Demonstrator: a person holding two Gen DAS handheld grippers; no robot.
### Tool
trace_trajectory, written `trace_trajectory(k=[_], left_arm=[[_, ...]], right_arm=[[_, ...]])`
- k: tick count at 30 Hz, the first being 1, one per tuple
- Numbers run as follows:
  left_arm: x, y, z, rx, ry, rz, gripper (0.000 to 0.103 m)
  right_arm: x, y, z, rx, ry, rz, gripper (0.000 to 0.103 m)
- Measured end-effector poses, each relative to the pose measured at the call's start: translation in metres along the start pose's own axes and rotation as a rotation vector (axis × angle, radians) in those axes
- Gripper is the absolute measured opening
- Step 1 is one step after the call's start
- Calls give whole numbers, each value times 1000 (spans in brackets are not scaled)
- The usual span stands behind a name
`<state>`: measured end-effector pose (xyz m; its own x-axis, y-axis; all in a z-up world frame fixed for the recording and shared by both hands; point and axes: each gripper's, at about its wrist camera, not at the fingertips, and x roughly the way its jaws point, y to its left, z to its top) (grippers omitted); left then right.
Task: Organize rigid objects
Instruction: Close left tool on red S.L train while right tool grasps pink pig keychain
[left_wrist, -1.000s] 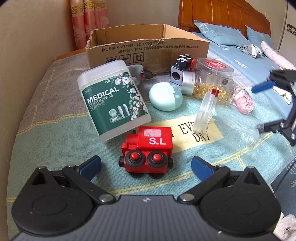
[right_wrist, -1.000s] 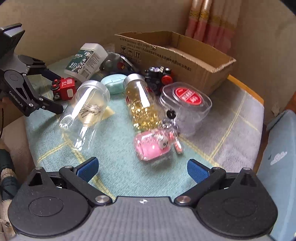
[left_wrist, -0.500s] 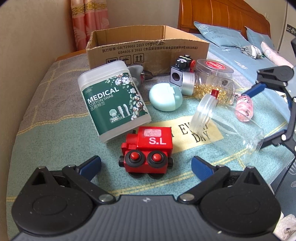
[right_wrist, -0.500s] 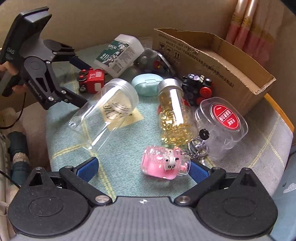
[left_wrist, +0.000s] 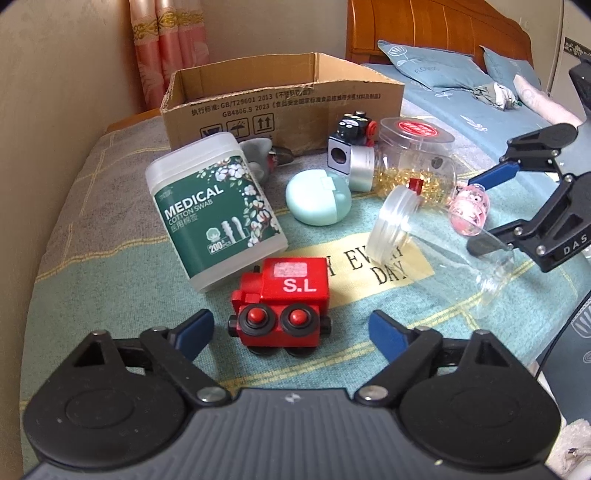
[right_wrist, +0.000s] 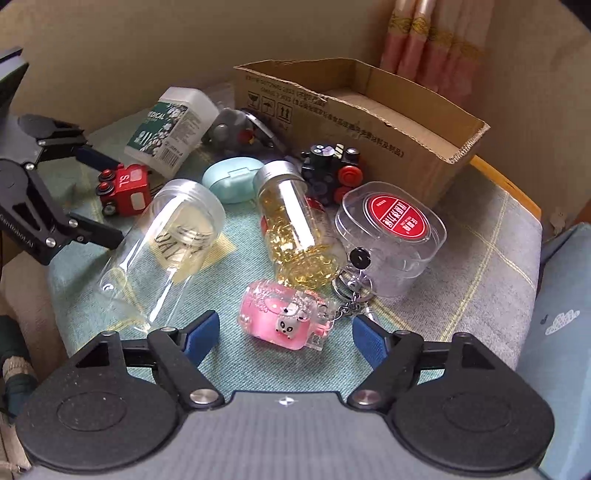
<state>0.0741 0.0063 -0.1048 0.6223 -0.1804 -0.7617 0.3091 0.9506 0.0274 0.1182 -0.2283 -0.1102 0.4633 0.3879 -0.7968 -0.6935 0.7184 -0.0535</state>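
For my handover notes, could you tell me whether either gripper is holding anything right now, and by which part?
Nothing is held. The left gripper is closing around the red toy train, and the right gripper around the pink keychain, pads not yet pressing.

One cardboard box (right_wrist: 373, 122), one swab tub (left_wrist: 212, 206), two toy trains, red (left_wrist: 282, 301) between the left jaws and black (right_wrist: 328, 171) beyond the right, two clear jars (right_wrist: 162, 243) (right_wrist: 295, 221), one mint case (left_wrist: 317, 197), one round tub (right_wrist: 391, 236), one pink keychain (right_wrist: 280, 317) between the right jaws.
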Motion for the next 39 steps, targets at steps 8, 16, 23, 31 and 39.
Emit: trace_trajectory(k=[8, 16, 23, 31, 39], left_arm=[[4, 4, 5, -2, -21, -31, 69], [-3, 8, 2, -1, -25, -42, 56], [-16, 10, -13, 22, -12, -58, 56], [-11, 9, -8, 17, -25, -53, 60], [-8, 9, -7, 20, -31, -63, 60]], right_arm=[[2, 12, -2, 108, -24, -99, 63], [-5, 19, -8, 153, -28, -133, 57], [-18, 36, -24, 184, -23, -135, 57], [-13, 37, -25, 238, -48, -166, 59], [-6, 39, -18, 198, -63, -199, 63]])
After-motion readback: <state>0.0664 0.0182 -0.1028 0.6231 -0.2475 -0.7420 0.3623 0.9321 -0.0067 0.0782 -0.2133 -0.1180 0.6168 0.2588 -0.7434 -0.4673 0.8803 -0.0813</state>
